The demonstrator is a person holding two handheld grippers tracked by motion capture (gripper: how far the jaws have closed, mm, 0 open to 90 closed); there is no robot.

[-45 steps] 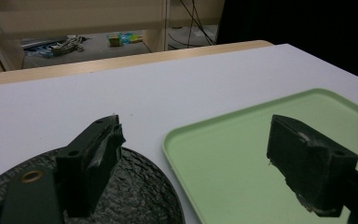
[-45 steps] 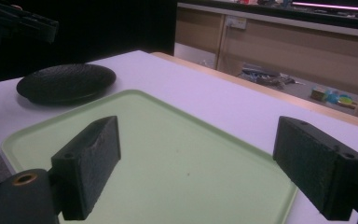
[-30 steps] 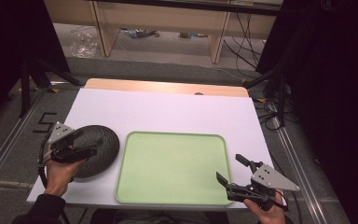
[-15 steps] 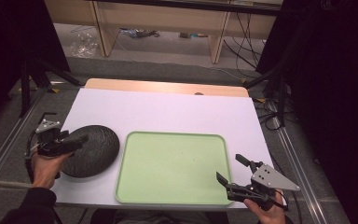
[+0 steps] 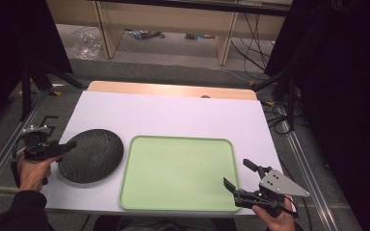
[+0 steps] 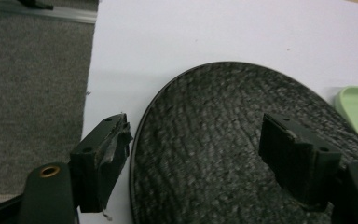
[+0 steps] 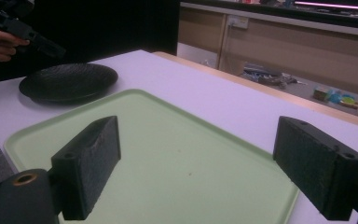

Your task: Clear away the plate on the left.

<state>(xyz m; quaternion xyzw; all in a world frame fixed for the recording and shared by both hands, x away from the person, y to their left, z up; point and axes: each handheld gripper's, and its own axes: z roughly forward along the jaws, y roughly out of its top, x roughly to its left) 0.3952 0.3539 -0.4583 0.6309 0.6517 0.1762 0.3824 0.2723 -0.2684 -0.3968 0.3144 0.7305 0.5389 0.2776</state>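
Observation:
A black textured plate (image 5: 92, 155) lies on the white table cover, just left of a pale green tray (image 5: 178, 173). My left gripper (image 5: 67, 146) is at the plate's left rim. In the left gripper view the left gripper (image 6: 196, 126) is open: one jaw stands outside the rim and the other hangs over the plate (image 6: 214, 158). My right gripper (image 5: 237, 173) is open at the tray's near right corner, holding nothing. In the right gripper view its jaws (image 7: 196, 154) spread wide over the tray (image 7: 177, 140), with the plate (image 7: 67, 81) beyond.
The white cover (image 5: 173, 115) has bare room behind the tray and plate. A wooden strip (image 5: 173, 90) edges the table's far side. Metal rails run along both sides, and grey carpet (image 6: 28, 93) lies past the left edge. Shelving and cables sit behind the table.
My left gripper has drawn back leftward from over the plate to its left rim. The plate, the tray and my right gripper have stayed put.

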